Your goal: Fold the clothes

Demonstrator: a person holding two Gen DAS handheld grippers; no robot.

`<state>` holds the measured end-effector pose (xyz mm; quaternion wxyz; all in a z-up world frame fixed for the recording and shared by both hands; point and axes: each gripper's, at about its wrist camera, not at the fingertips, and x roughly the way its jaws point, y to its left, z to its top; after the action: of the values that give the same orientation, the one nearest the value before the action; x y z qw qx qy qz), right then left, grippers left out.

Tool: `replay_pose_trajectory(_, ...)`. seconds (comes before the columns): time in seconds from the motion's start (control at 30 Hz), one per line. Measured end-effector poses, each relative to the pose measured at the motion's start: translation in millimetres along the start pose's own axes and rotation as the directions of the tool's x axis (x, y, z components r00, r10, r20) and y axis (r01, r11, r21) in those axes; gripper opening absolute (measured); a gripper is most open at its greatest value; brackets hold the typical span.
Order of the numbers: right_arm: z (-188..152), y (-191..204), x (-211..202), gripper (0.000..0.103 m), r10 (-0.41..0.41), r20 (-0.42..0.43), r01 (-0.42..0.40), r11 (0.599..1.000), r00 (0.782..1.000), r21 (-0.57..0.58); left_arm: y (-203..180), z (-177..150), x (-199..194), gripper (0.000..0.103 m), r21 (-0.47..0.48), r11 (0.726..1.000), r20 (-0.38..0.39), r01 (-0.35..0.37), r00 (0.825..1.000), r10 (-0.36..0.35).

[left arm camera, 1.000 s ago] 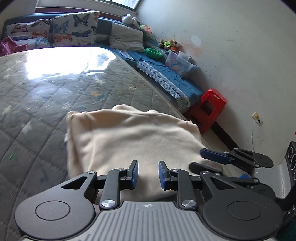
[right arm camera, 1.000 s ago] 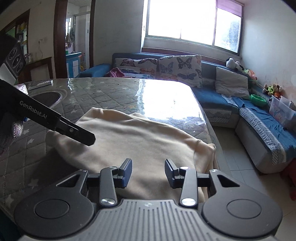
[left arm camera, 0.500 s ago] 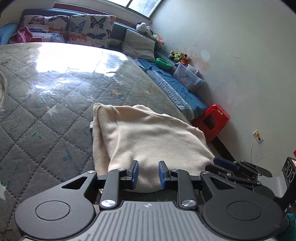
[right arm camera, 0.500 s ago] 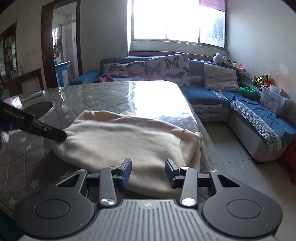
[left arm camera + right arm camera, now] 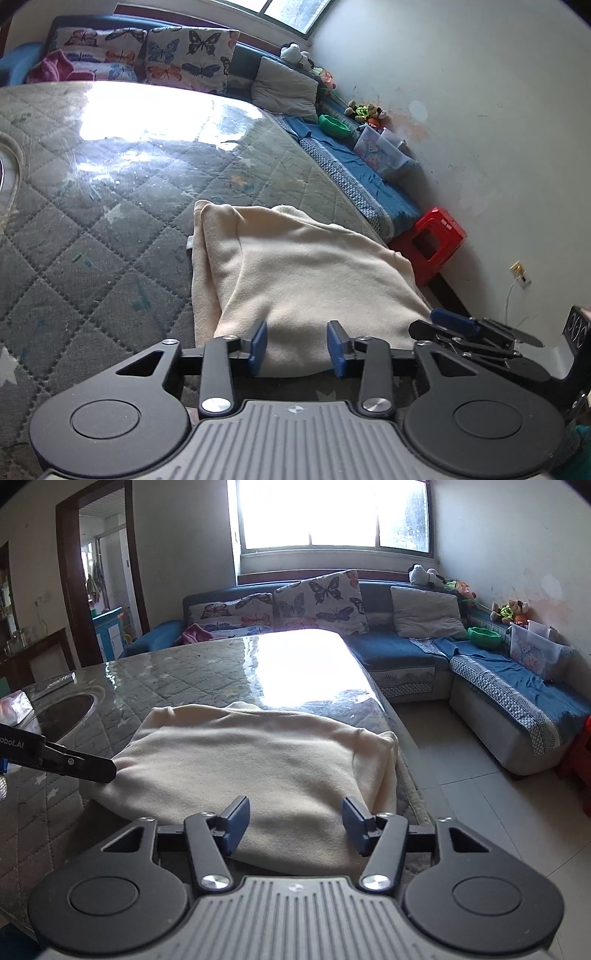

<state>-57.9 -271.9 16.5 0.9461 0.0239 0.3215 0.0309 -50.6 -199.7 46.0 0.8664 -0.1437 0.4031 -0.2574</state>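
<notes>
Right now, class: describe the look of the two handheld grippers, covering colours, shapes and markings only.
Both the left gripper and right gripper are matt black, with round-disc side plates, silver pivot screws, a ribbed grey base and blue pads on the fingers. White lettering ending "bot.AI" marks the left one's side.

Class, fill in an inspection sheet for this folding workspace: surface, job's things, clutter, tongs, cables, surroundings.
Surface: grey quilted table under a glossy clear cover.
Job's things: cream garment lying folded near the table's edge.
Clutter: a round dark object set on the far side of the table.
Tongs: left tongs open; right tongs open; both at the garment's near edge.
Cables: thin wire below a wall socket.
Surroundings: blue sofa, butterfly cushions, red stool.
</notes>
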Motion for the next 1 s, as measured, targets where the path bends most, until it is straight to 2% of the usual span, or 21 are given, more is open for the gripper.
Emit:
replay_pose_trajectory(0.1,-0.9,4.1,-1.8,0.062,0.0,0.001,0.0,1.0,1.0,0.005,-5.9,-2.7,-2.7,0.052,0.032,0.999,0.016,-0.021,1.0,0.02)
replay_pose_trajectory(0.17,-0.9,5.6,-3.9,0.077,-0.004,0.007,0.004,1.0,1.0,0.011,-11.7,-5.6,-5.1,0.06,0.07,0.996,0.039,-0.055,0.998,0.053)
replay_pose_trajectory(0.2,-0.8,6.3,-4.9,0.079,-0.006,0.01,0.006,1.0,1.0,0.014,-13.5,-6.8,-6.5,0.067,0.083,0.994,0.048,-0.066,0.997,0.062)
replay_pose_trajectory(0.4,-3.1,13.8,-10.5,0.087,-0.002,0.019,0.002,1.0,1.0,0.011,-20.1,-12.9,-14.9,0.087,0.14,0.985,0.09,-0.104,0.992,0.092)
replay_pose_trajectory(0.53,-5.6,17.4,-12.2,0.089,-0.01,0.023,0.01,1.0,1.0,0.005,-21.0,-16.3,-20.4,0.096,0.157,0.98,0.117,-0.124,0.987,0.107)
replay_pose_trajectory(0.63,-8.6,20.8,-15.4,0.098,-0.016,0.036,0.016,1.0,0.999,0.006,-21.5,-18.2,-25.0,0.102,0.16,0.979,0.132,-0.13,0.985,0.109)
replay_pose_trajectory(0.73,-10.6,25.1,-20.1,0.103,-0.025,0.051,0.025,1.0,0.998,0.001,-22.1,-19.9,-29.3,0.103,0.16,0.978,0.145,-0.136,0.983,0.113)
replay_pose_trajectory(1.0,-15.4,32.7,-27.9,0.103,-0.032,0.067,0.032,0.999,0.997,0.001,-24.8,-25.6,-39.5,0.103,0.164,0.976,0.17,-0.145,0.979,0.117)
